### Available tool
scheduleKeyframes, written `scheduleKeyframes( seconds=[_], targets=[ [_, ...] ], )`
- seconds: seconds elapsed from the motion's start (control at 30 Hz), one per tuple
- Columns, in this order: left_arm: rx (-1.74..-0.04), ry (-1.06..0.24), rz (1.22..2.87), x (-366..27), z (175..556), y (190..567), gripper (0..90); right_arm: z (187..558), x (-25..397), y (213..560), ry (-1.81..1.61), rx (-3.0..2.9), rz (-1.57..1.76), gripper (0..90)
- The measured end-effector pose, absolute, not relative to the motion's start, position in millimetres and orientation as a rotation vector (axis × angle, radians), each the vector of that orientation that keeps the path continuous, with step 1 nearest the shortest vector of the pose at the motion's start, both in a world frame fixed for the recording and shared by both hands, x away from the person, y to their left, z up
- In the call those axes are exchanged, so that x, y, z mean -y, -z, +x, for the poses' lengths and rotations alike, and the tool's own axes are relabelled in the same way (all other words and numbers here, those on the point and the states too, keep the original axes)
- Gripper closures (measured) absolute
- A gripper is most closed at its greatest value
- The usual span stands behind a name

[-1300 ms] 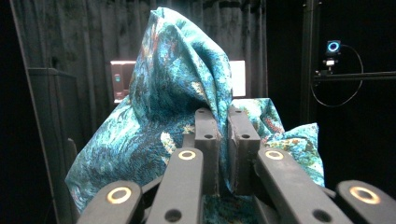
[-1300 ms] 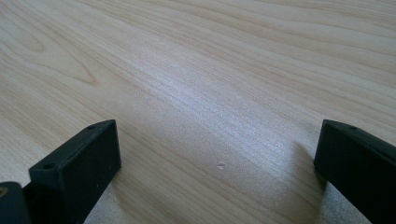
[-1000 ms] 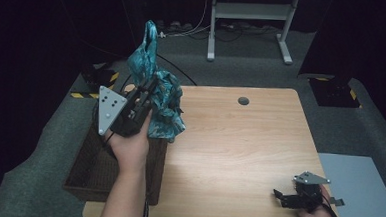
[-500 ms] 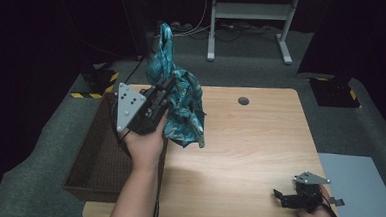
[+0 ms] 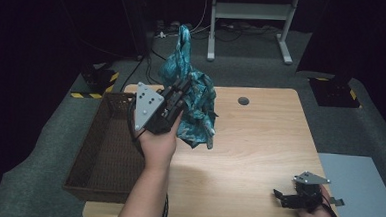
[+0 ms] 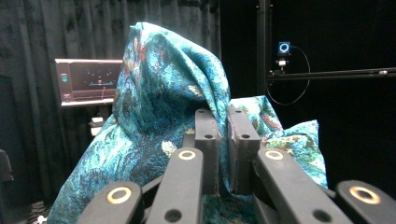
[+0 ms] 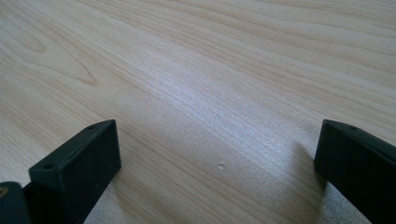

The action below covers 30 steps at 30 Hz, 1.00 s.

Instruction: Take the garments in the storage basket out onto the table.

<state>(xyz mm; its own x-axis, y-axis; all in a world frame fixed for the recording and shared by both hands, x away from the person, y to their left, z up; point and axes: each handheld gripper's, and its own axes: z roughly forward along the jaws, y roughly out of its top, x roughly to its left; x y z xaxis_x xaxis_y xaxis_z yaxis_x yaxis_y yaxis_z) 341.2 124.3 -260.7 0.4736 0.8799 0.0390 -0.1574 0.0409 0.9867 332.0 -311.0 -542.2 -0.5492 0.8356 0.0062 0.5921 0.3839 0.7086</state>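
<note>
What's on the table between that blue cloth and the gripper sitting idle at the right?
Nothing: in the high view, bare wooden table runs from the cloth to the right gripper.

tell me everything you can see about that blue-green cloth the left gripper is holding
The cloth is teal with a mottled blue-green pattern and small reddish and pale flecks, and looks like soft woven fabric. It is crumpled and held up above the table's left part, beside the basket. One end rises in a peak, and folds hang below. The left gripper is shut on a fold. Nothing else touches it.
</note>
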Motion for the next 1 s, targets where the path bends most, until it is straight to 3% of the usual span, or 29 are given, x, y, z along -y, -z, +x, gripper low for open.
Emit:
scheduleKeyframes(
  seconds=[1.0],
  targets=[
    [-0.666,-0.812,1.316,-64,350,268,84.6,331,312,542,-0.964,-2.297,1.243,0.3]
  ],
)
